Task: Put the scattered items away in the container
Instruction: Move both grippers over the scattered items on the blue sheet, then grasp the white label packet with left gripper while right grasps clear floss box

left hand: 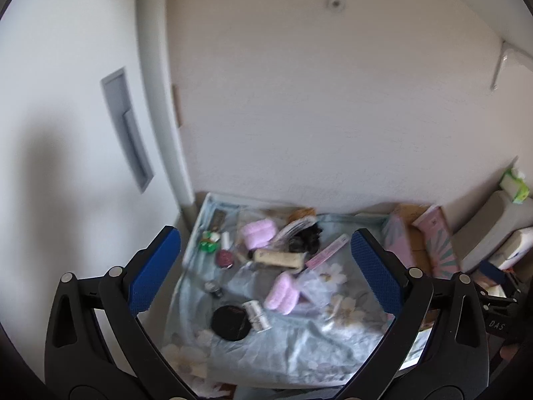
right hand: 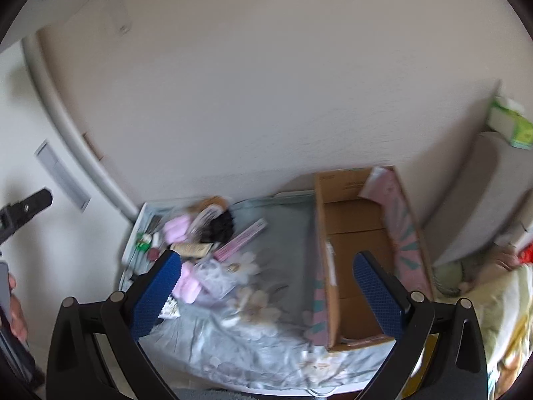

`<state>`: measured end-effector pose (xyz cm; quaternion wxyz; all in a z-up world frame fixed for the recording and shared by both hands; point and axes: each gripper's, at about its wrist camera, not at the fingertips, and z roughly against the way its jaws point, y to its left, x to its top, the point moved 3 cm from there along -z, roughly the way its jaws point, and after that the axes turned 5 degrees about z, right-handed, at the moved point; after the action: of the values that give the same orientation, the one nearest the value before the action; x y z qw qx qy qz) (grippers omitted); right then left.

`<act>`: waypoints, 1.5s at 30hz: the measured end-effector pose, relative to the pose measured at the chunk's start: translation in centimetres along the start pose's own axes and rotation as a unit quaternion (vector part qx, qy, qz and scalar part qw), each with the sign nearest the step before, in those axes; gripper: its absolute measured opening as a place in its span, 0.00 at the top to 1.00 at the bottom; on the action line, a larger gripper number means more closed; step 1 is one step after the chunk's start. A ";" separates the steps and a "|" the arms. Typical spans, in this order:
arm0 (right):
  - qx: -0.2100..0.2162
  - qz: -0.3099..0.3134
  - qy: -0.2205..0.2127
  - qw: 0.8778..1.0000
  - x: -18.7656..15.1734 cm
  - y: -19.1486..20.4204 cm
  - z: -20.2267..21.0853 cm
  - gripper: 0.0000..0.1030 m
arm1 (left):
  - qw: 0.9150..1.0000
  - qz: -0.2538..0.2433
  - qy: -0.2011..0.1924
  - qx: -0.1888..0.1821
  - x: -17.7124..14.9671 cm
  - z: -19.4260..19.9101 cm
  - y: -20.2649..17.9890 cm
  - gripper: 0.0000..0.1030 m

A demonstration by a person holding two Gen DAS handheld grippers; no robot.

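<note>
Small items lie scattered on a light blue floral cloth [left hand: 299, 340]: a black round compact [left hand: 231, 322], two pink fluffy pieces [left hand: 282, 291] [left hand: 258, 231], a cream tube [left hand: 279, 257], a pink flat box [left hand: 327, 249], a black hair piece [left hand: 304, 238] and a green item [left hand: 208, 240]. An open cardboard box [right hand: 358, 260] with pink patterned sides stands at the cloth's right. My left gripper [left hand: 265, 268] is open and empty above the items. My right gripper [right hand: 266, 286] is open and empty between the items and the box.
A beige wall [left hand: 299, 116] backs the table. A white sliding door [left hand: 50, 133] with a recessed handle is at left. A grey cushioned seat [right hand: 479, 200] with a green tissue pack [right hand: 508, 123] is at right, with bedding [right hand: 499, 300] below it.
</note>
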<state>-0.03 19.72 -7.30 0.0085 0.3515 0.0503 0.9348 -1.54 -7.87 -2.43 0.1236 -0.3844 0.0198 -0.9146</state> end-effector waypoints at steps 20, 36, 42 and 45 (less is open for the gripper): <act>0.077 0.215 0.028 0.973 -7.9 7.5 -15.6 0.00 | 0.960 0.139 0.222 -0.100 -14.9 -14.9 5.1 0.01; 0.081 0.282 0.019 0.956 -8.7 8.9 -22.1 0.00 | 0.941 0.160 0.275 -0.115 -16.5 -20.0 2.2 0.02; 0.108 0.289 0.019 0.951 -8.8 9.6 -23.1 0.00 | 0.934 0.172 0.290 -0.115 -16.8 -21.4 2.2 0.02; 0.123 0.292 0.024 0.948 -8.9 9.8 -23.7 0.01 | 0.933 0.180 0.288 -0.118 -16.7 -21.9 2.3 0.02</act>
<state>-8.75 7.44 -29.88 -0.3095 0.3262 0.0597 0.8912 -5.31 -7.36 -29.78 0.2288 -0.1063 0.2312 -0.9396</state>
